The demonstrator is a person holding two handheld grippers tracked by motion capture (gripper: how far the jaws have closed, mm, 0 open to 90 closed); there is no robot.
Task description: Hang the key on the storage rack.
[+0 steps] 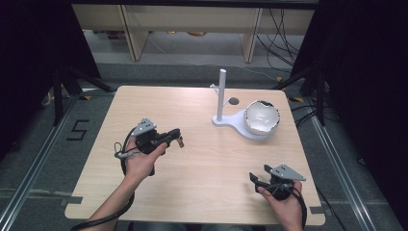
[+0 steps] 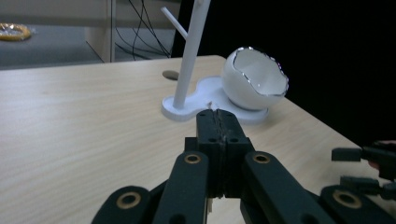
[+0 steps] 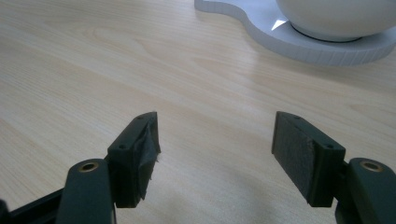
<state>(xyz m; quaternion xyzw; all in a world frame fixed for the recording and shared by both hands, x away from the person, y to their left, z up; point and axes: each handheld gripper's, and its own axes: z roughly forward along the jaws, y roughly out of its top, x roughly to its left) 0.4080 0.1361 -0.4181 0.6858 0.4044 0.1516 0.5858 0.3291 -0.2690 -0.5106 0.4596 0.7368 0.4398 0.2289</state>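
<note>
My left gripper (image 1: 177,138) hovers over the table's left half, jaws pressed shut (image 2: 217,116). A small tan object (image 1: 181,141) sticks out at its tip; what it is cannot be told. It points toward a white stand (image 1: 222,94) with a side branch on a curved base (image 1: 233,124). On that base sits a white egg-shaped bowl (image 1: 261,117) with a jagged dark rim (image 2: 254,79). My right gripper (image 1: 257,182) rests low near the front right edge, open and holding nothing (image 3: 215,140). The base (image 3: 280,37) and bowl (image 3: 336,14) lie ahead of it.
The wooden table (image 1: 207,163) has a round cable hole (image 1: 234,101) behind the stand. Black curtains flank both sides. Shelving legs and cables stand beyond the far edge. My right gripper (image 2: 364,168) appears at the lower right of the left gripper view.
</note>
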